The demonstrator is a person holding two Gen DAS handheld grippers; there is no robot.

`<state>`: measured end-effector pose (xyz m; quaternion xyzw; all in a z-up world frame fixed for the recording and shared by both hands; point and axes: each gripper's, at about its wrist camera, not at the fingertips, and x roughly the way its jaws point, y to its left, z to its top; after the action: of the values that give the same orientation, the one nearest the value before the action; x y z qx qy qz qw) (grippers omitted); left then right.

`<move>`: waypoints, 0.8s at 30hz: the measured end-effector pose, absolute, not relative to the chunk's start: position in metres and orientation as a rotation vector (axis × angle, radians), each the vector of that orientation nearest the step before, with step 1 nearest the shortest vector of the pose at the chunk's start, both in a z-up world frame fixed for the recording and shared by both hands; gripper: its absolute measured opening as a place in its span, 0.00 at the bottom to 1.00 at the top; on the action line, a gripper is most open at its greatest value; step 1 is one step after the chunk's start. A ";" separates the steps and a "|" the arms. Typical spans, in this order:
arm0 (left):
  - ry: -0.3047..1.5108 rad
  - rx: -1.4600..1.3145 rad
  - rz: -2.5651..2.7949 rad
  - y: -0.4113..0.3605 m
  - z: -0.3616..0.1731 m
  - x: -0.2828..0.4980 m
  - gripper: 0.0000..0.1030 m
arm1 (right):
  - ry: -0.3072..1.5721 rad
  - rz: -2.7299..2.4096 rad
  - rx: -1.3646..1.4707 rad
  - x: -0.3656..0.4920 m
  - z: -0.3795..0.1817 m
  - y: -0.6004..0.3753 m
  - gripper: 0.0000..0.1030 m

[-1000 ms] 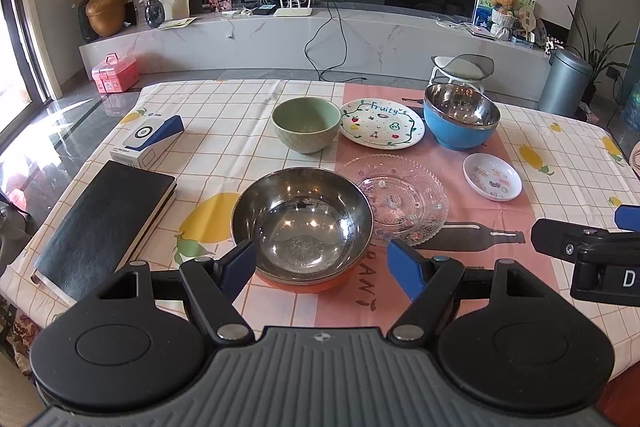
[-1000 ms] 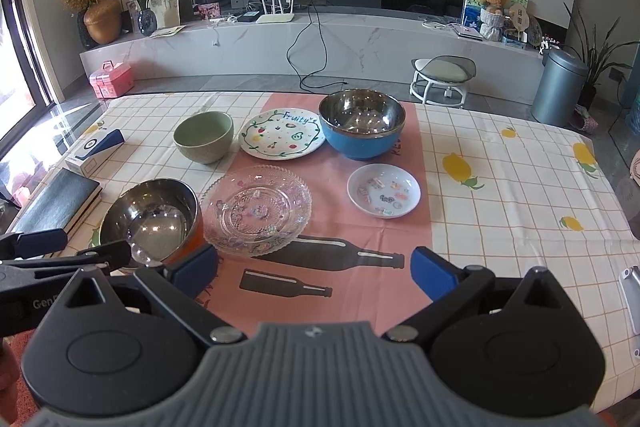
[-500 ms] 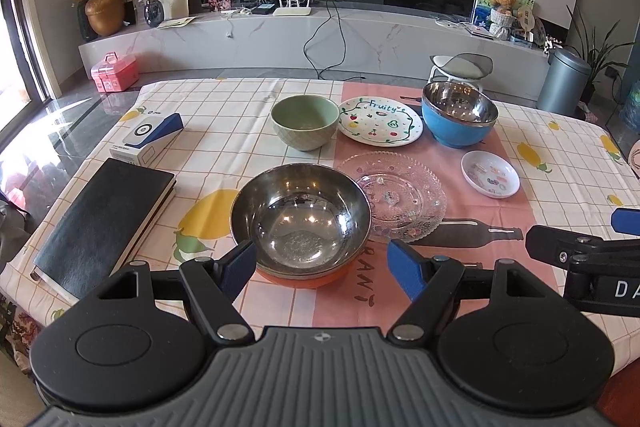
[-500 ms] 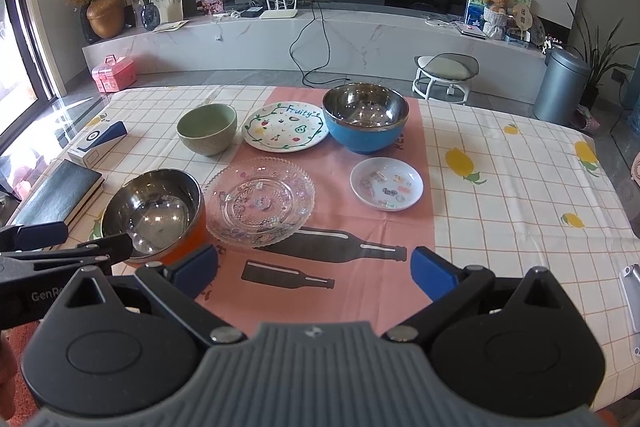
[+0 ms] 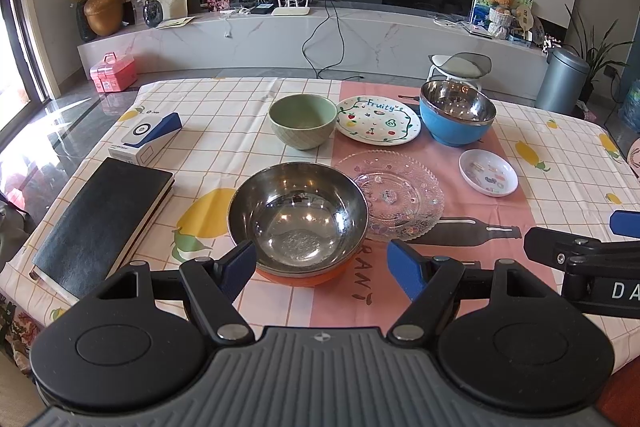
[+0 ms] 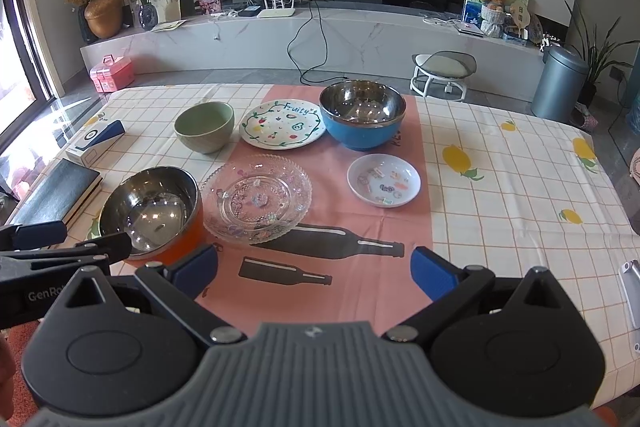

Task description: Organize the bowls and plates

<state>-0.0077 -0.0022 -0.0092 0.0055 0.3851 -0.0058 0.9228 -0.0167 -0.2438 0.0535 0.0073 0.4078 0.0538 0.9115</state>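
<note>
An orange bowl with a steel inside sits near the table's front, just ahead of my open left gripper. Right of it lies a clear glass plate. Farther back stand a green bowl, a white "Fruity" plate and a blue steel-lined bowl. A small white dish lies right of the glass plate. My right gripper is open over the pink runner, with nothing between its fingers.
A black book and a blue-and-white box lie at the table's left. The checked tablecloth stretches bare to the right. A stool and a grey bin stand beyond the far edge.
Both grippers have drawn back and up a little, so the dishes sit slightly farther off. Nothing on the table has moved.
</note>
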 end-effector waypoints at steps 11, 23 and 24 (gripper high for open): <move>0.793 0.013 -0.013 -0.004 -0.010 -0.010 0.85 | 0.844 0.109 0.019 -0.017 0.052 -0.245 0.98; 0.793 0.013 -0.014 -0.005 -0.010 -0.010 0.85 | 0.848 0.109 0.025 -0.016 0.050 -0.245 0.98; 0.793 0.013 -0.012 -0.004 -0.010 -0.010 0.85 | 0.848 0.109 0.025 -0.016 0.050 -0.245 0.98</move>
<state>-0.0096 -0.0044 -0.0103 0.0064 0.3862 -0.0060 0.9224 -0.0162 -0.2445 0.0501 0.0122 0.4114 0.0527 0.9099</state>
